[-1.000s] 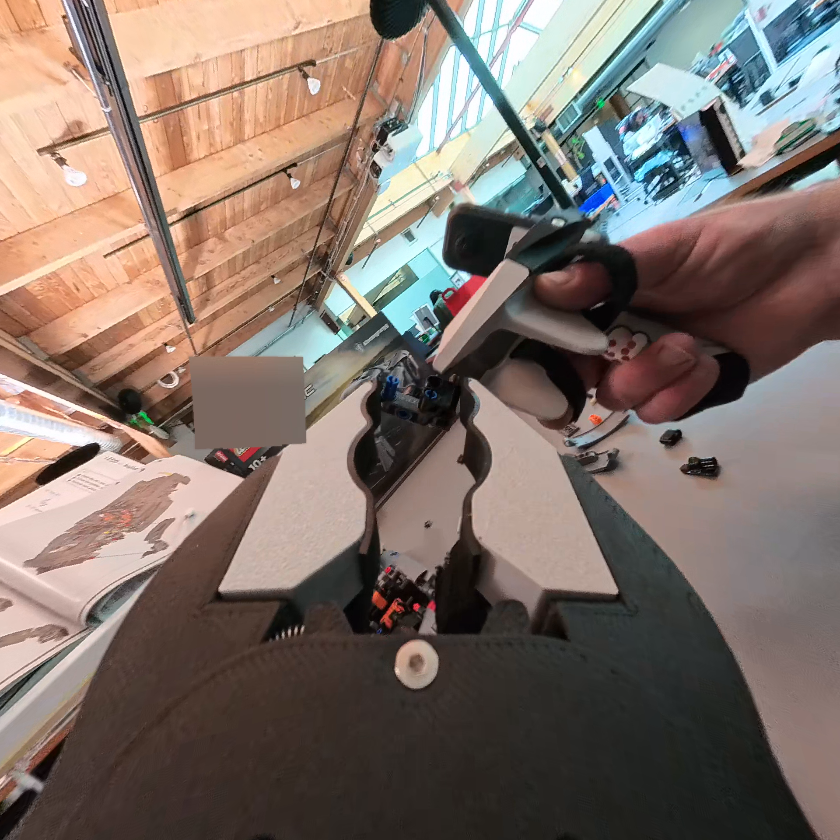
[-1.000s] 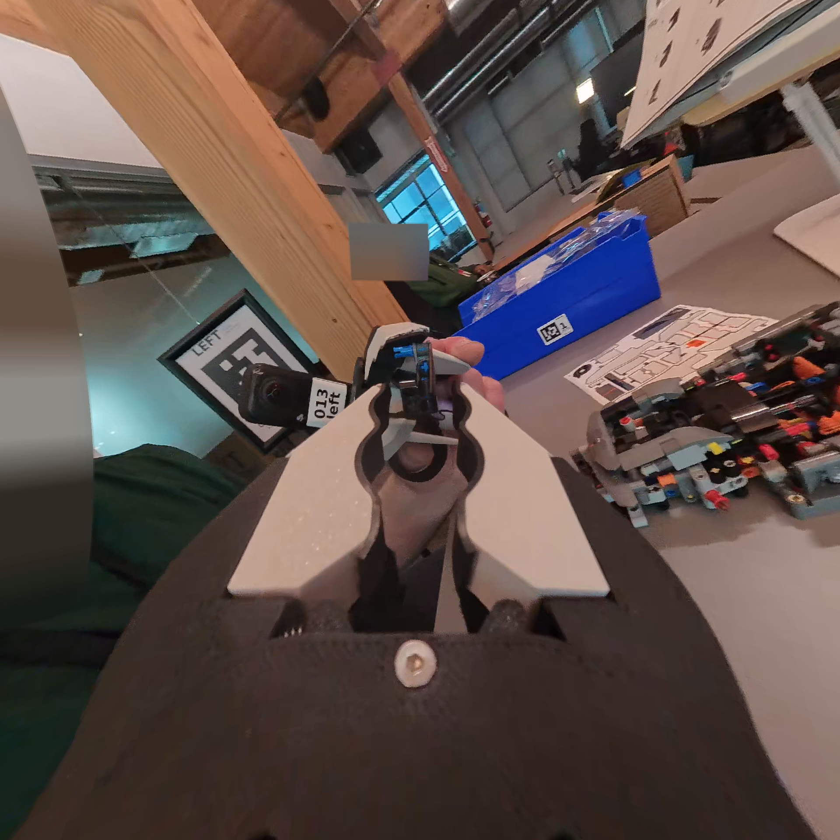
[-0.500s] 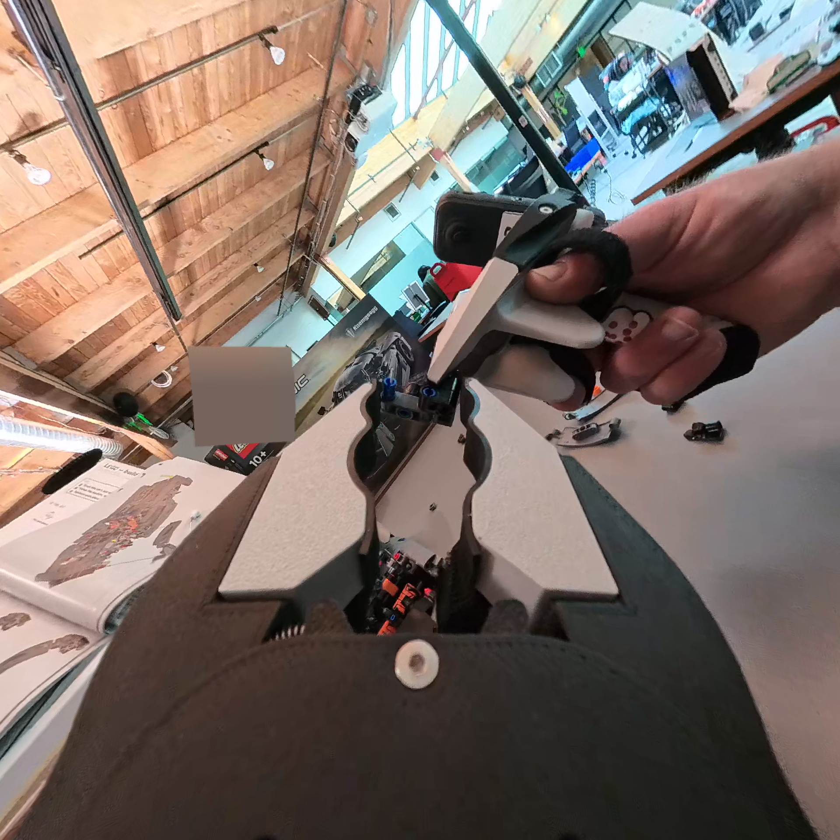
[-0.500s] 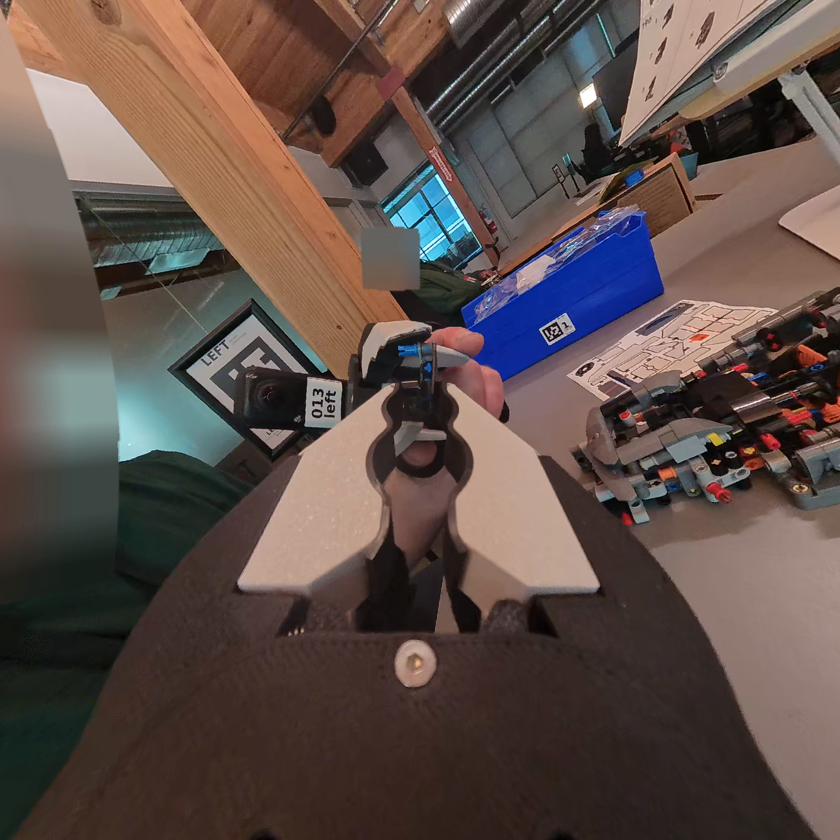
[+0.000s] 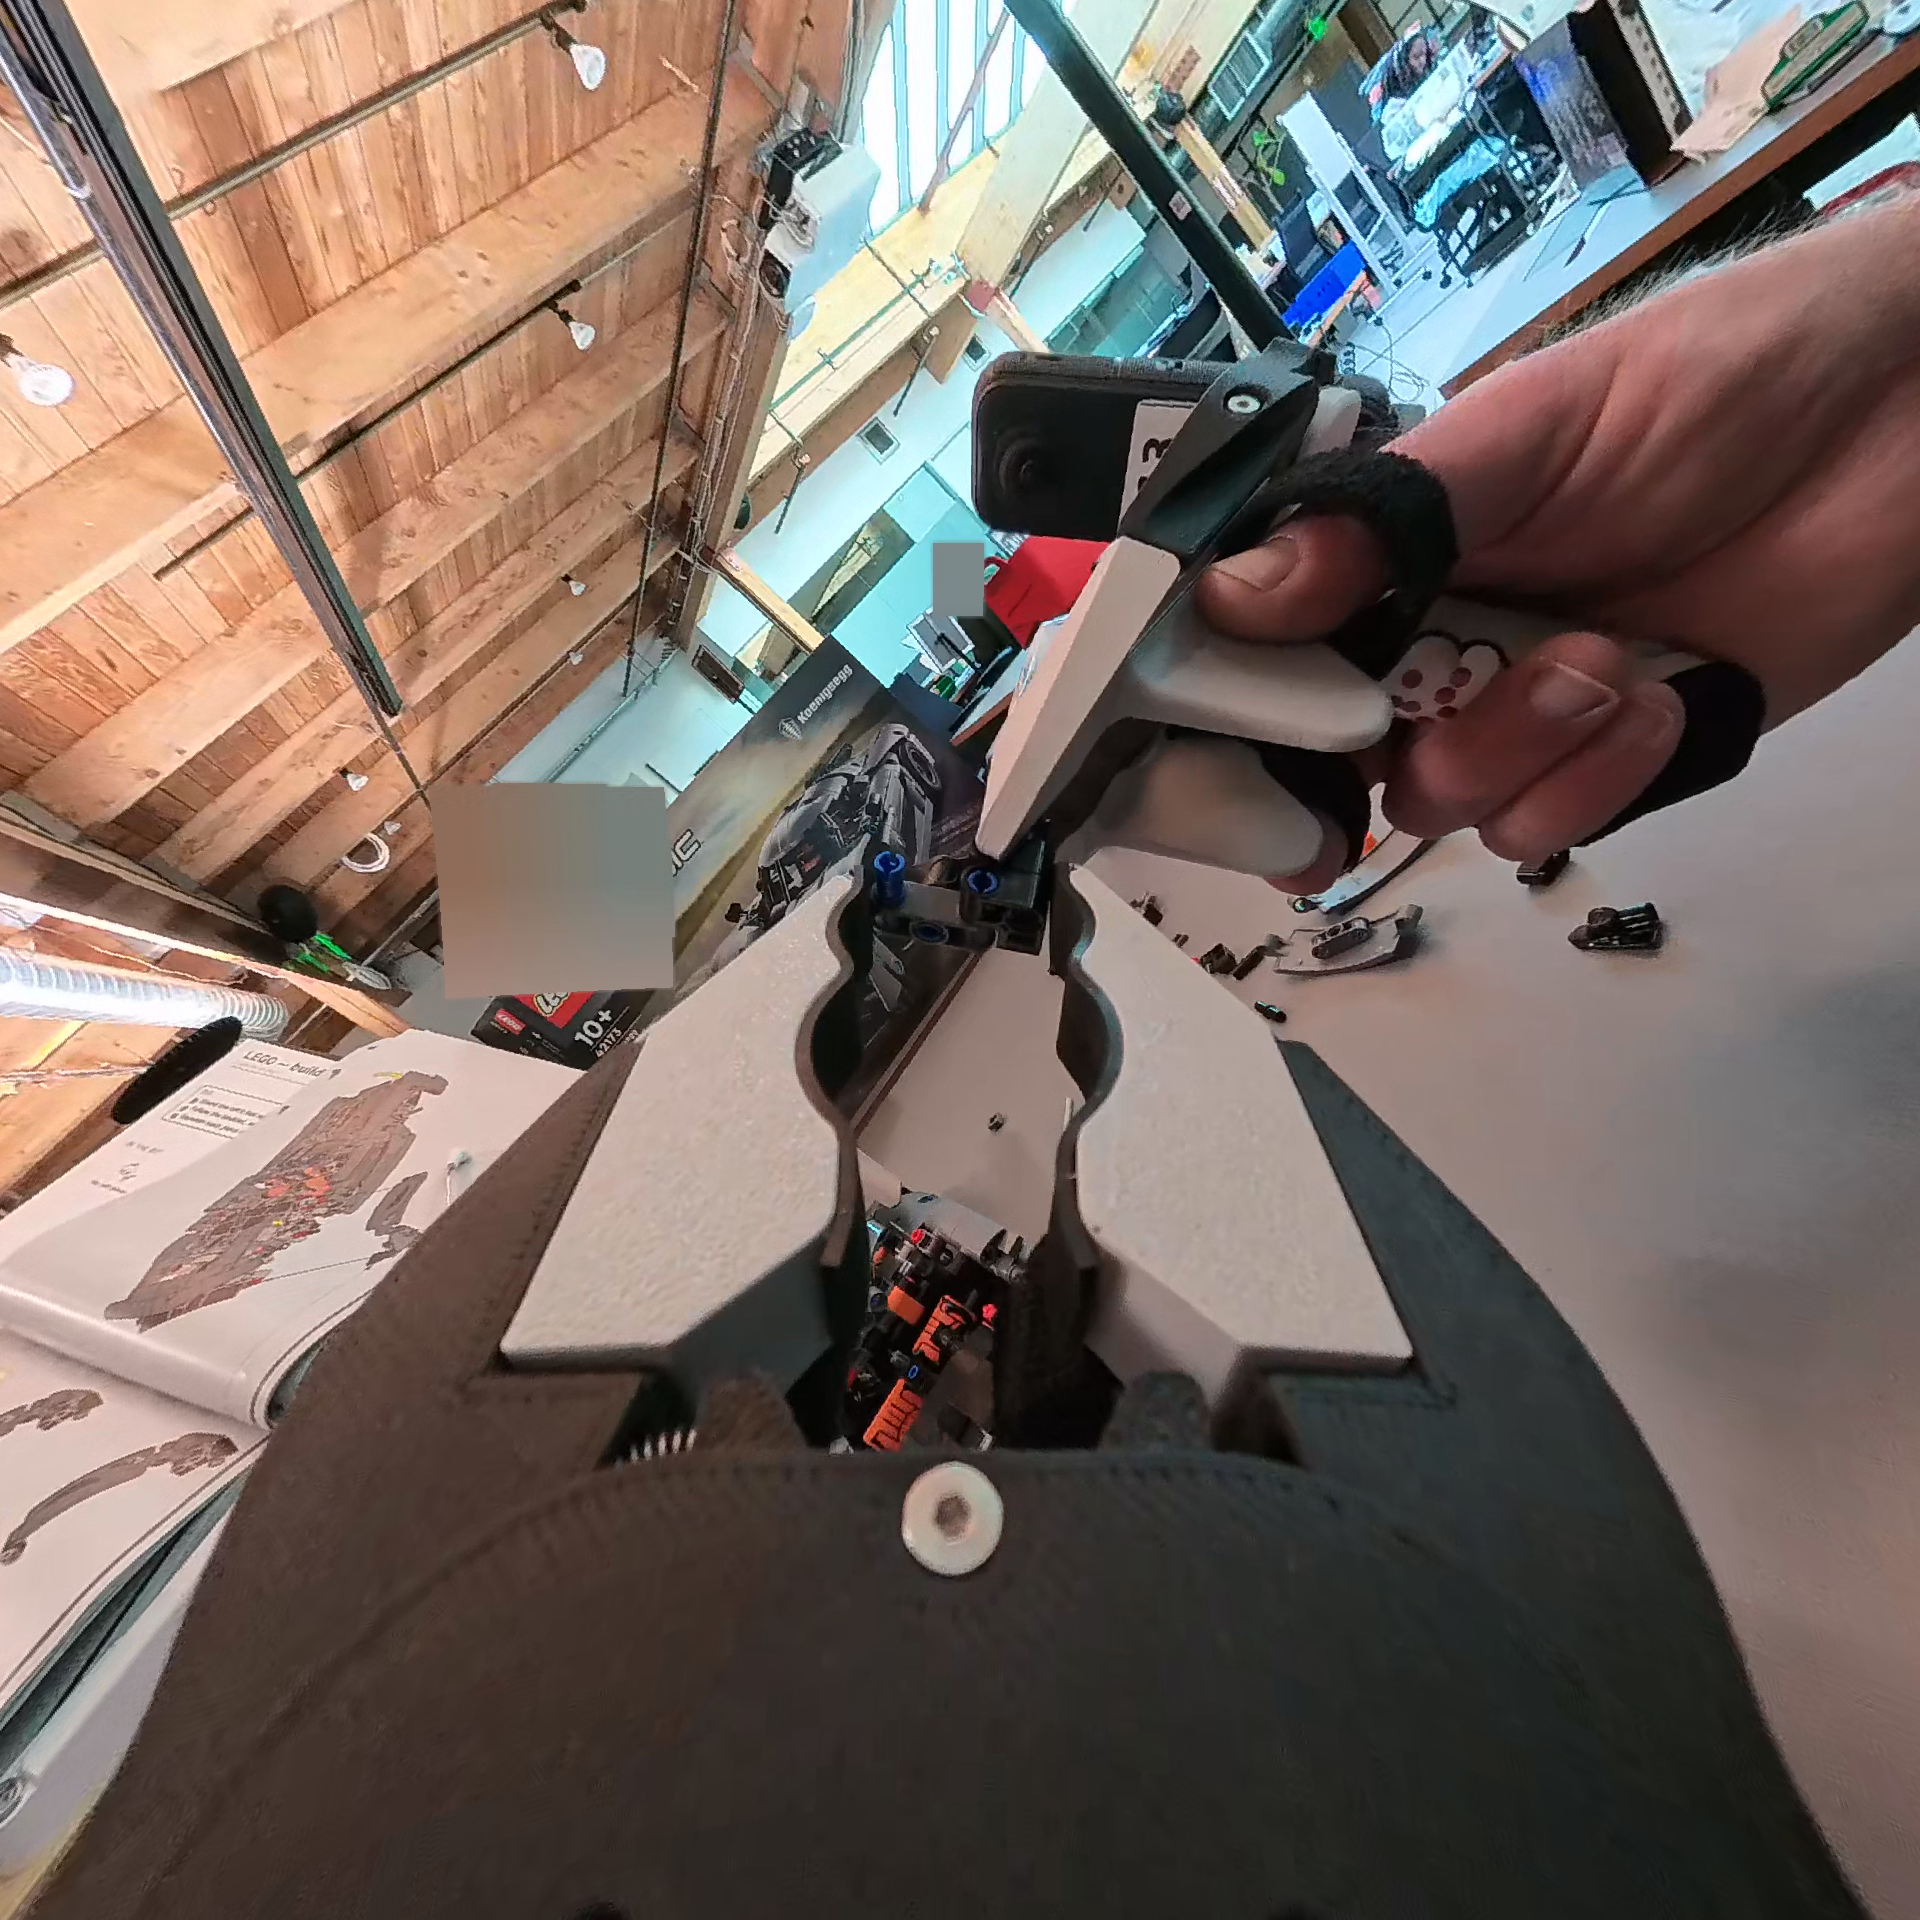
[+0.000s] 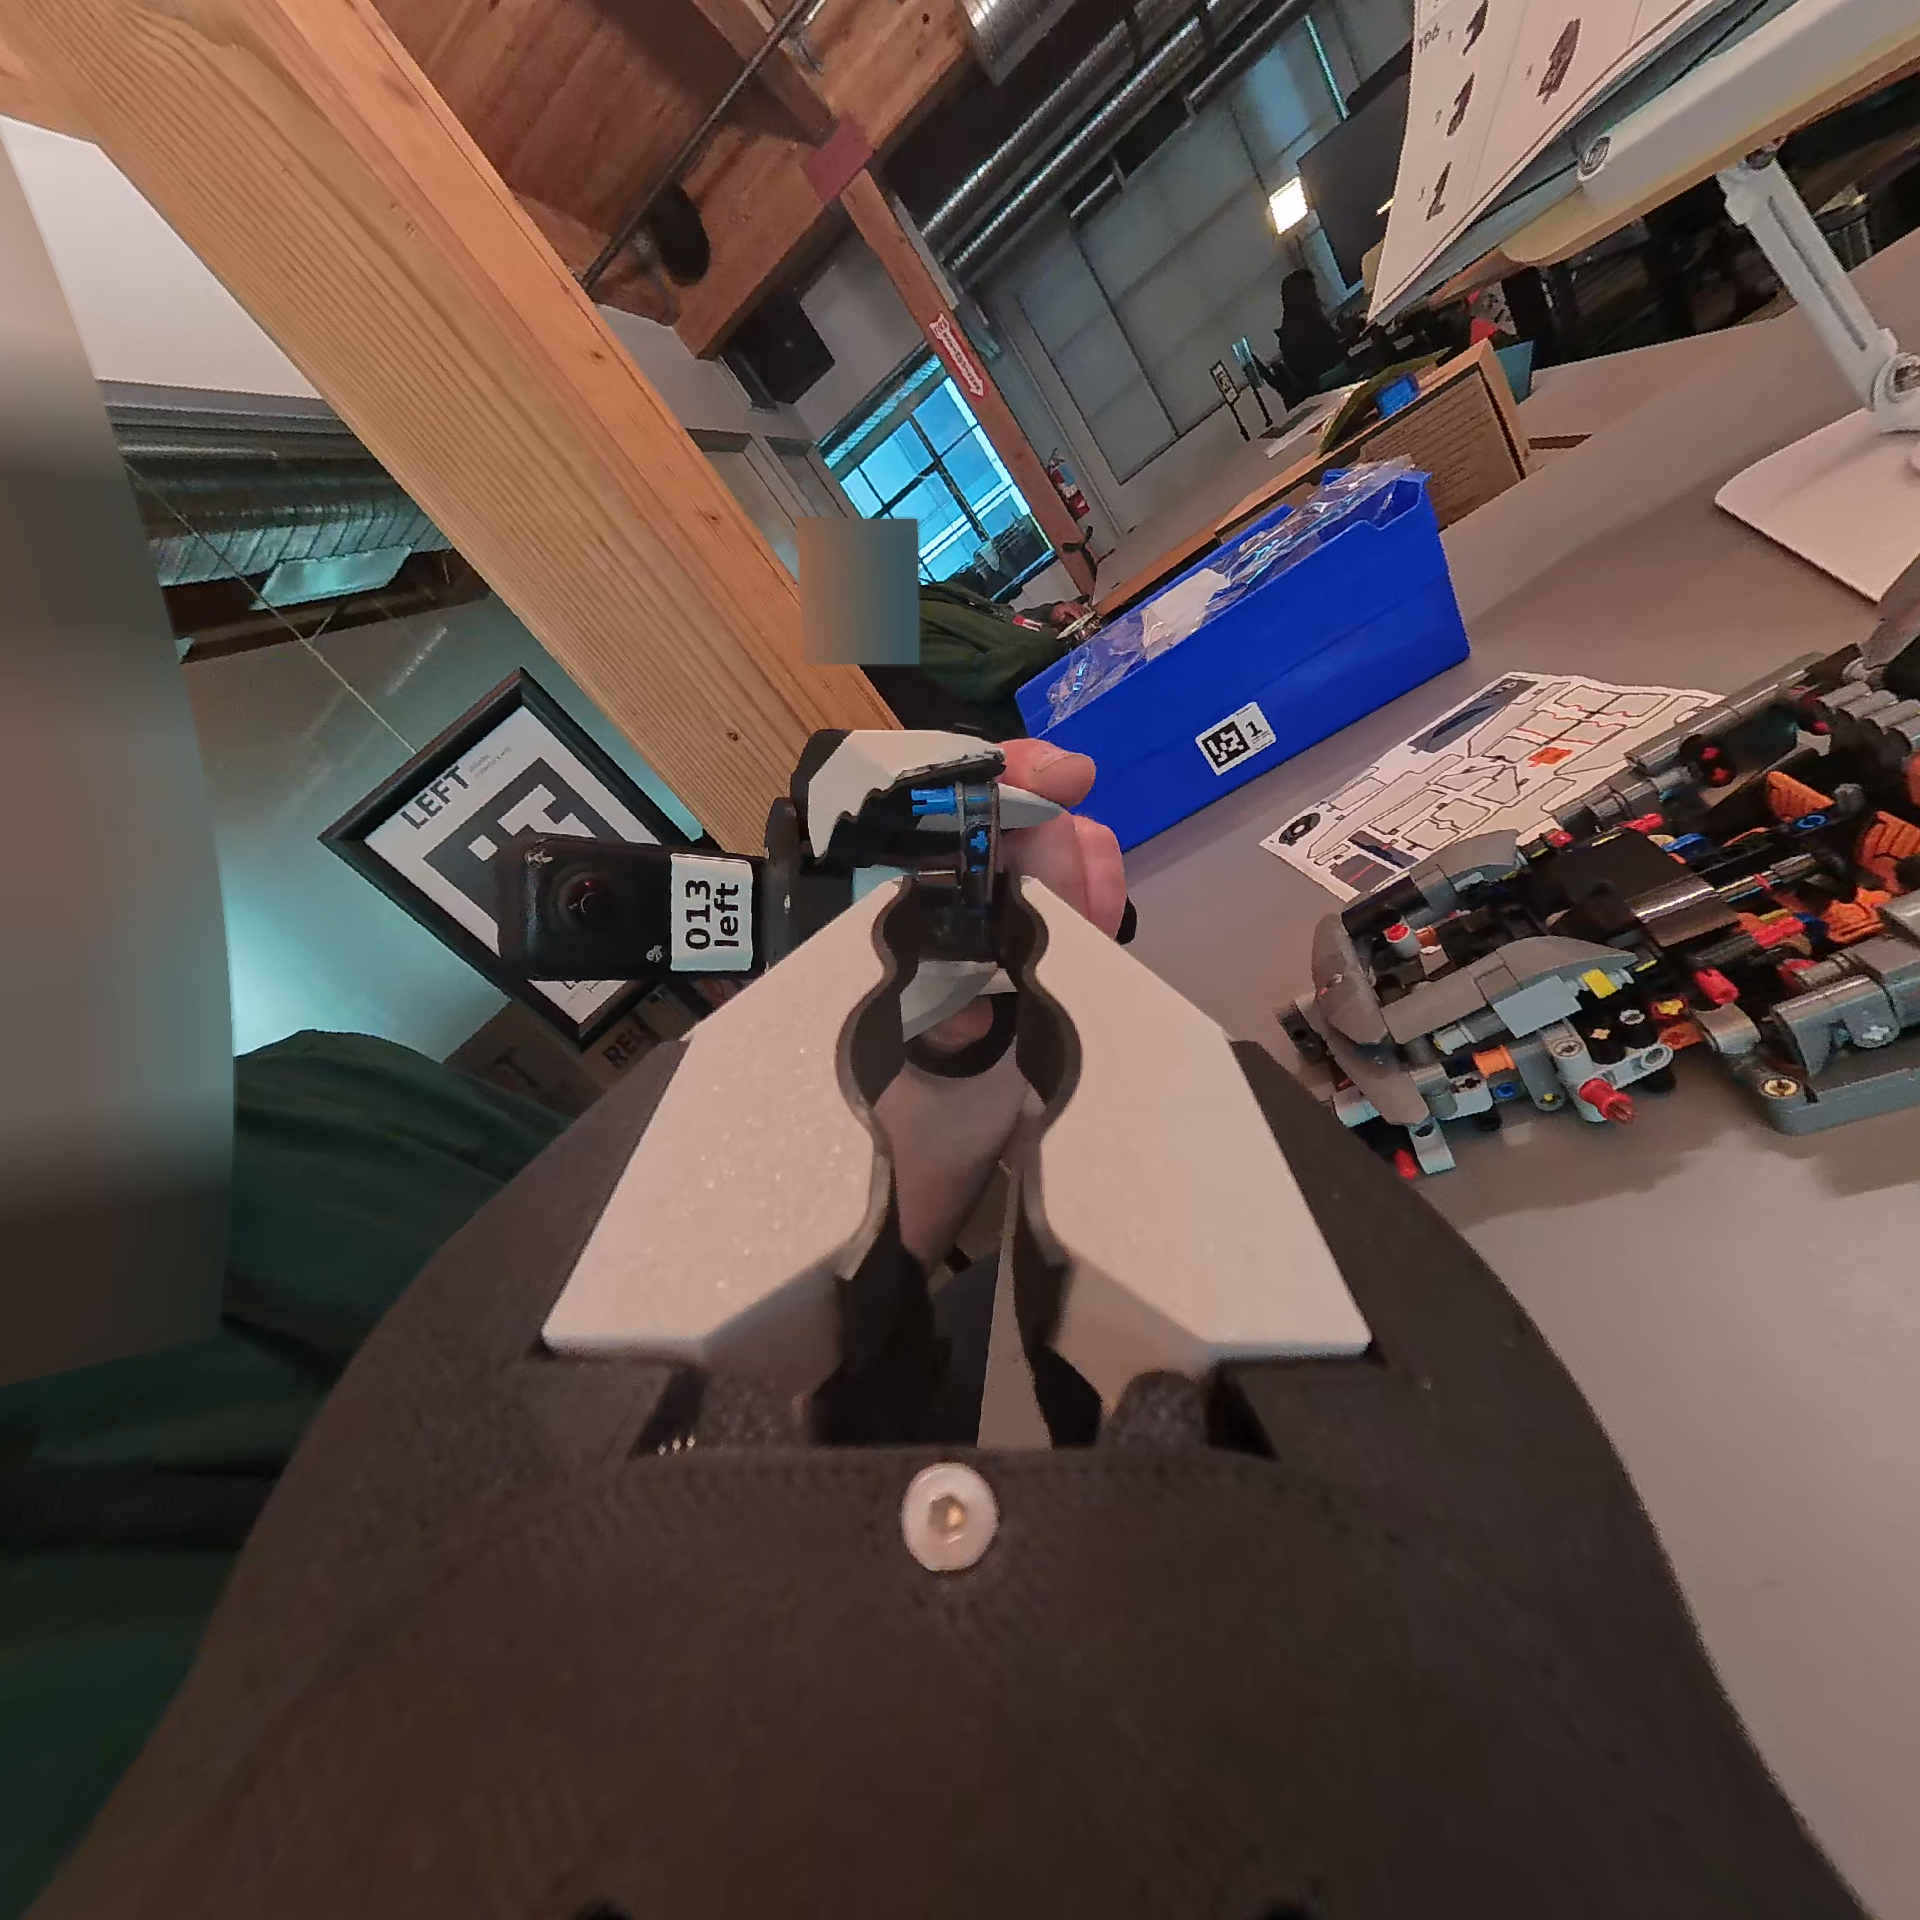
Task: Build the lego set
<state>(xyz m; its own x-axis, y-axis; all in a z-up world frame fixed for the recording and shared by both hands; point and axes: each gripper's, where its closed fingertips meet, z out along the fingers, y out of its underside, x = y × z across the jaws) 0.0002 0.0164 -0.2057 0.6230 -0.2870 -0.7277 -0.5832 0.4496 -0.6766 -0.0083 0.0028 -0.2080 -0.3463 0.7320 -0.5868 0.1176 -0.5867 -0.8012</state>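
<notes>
A small dark grey lego piece (image 5: pixel 961 914) with blue pins sits between the tips of my left gripper (image 5: pixel 958 920), which is shut on it. My right gripper (image 5: pixel 1016 864), held by a hand, comes in from the upper right, and its closed tips meet the black end of the same piece. In the right wrist view my right gripper (image 6: pixel 958 899) is shut on the piece (image 6: pixel 971 847), with my left gripper (image 6: pixel 935 805) just beyond it. The large grey, black and orange lego car build (image 6: pixel 1621 956) lies on the table to the right.
A blue bin (image 6: pixel 1299 665) with plastic bags and a sticker sheet (image 6: pixel 1455 748) lie behind the build. An open instruction booklet (image 5: pixel 208 1226) is at the left. Loose dark parts (image 5: pixel 1340 940) lie on the grey table. A white stand base (image 6: pixel 1829 499) is at the far right. The tips of both grippers are at nearly the same place.
Both grippers stay joined on the small piece. The pair has tilted and shifted slightly, with the right gripper's hand a little higher in the left wrist view.
</notes>
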